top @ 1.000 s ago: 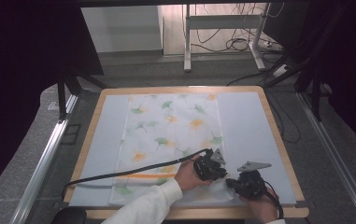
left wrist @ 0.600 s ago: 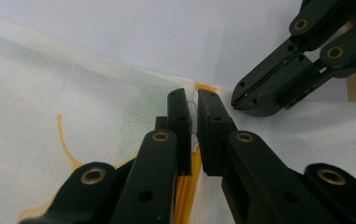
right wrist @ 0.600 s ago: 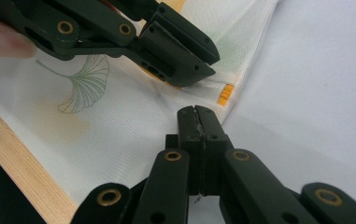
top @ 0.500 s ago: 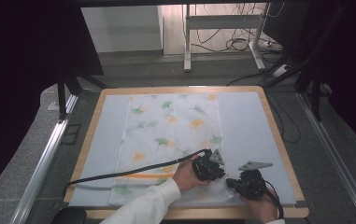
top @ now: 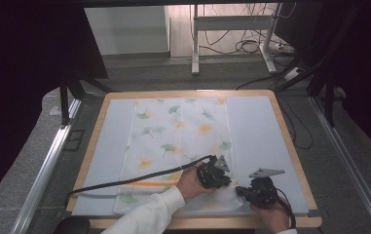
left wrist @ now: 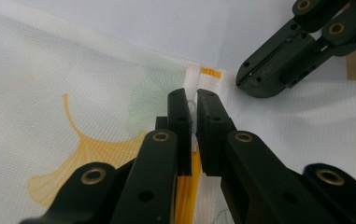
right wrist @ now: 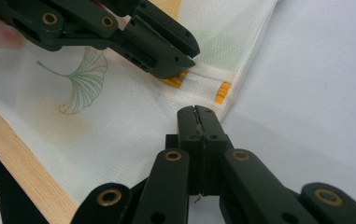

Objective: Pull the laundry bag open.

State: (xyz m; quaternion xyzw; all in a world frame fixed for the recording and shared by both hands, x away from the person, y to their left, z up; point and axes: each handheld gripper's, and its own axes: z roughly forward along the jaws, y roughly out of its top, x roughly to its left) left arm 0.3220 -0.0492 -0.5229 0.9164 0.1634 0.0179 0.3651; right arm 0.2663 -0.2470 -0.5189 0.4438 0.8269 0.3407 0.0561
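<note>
Both hands are down at the near right corner of the surface (top: 290, 146), working the cloth (top: 178, 141), a white mesh sheet printed with green and orange ginkgo leaves. It lies spread flat along the middle of the surface, running from the far edge to the near edge, on a pale blue mat (top: 256, 131).

Left tongs (left wrist: 193, 105) first: in the left gripper view the jaws stand almost together, a thin slit between them, and a raised fold of the cloth's hem is pinched in that slit beside the orange stripe (left wrist: 187, 186). That is a grip on the cloth.

Right tongs (right wrist: 197, 116) sit just beside them, at the cloth's near right corner. Their jaws are pressed fully together, and a sliver of white cloth edge seems caught between the tips. The cloth corner, with its small orange tabs (right wrist: 222, 92), lies just beyond those tips.

From above, the left tongs (top: 224, 179) and the right tongs (top: 241, 191) are close, tips nearly meeting, and a black cable (top: 124, 183) trails off toward the near left corner.
</note>
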